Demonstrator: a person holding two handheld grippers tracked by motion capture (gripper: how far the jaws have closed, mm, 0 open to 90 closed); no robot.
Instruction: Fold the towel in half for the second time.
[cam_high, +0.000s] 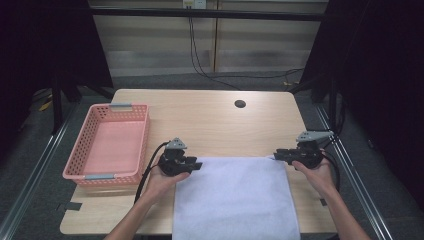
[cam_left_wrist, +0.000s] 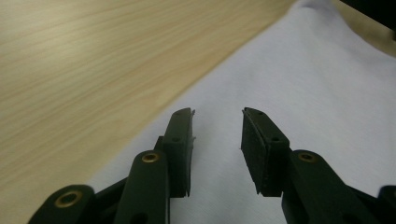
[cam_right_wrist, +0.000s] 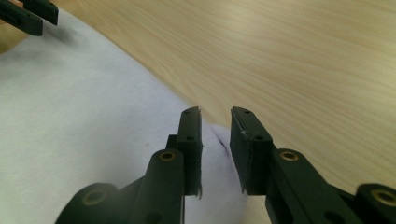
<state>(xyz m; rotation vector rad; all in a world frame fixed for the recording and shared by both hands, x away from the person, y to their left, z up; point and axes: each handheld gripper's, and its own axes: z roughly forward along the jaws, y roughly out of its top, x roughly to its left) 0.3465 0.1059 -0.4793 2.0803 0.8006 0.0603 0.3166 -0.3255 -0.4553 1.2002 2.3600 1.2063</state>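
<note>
black fingers (cam_left_wrist: 261, 149), brass-coloured rivets

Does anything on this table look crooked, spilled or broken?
Nothing much stands out. The white cloth lies flat and square, though its near edge hangs over the wooden table. The pink plastic basket sits upright, and it overhangs the left edge slightly.

A pink plastic basket (cam_high: 110, 145) sits on the left side of the light wooden surface (cam_high: 210, 120), its long side running from near to far, with grey handle clips at its near and far rims. A small dark round hole (cam_high: 240, 104) lies far on the surface, right of centre. Black cables (cam_high: 210, 70) trail across the grey floor (cam_high: 150, 80) beyond the far edge.
</note>
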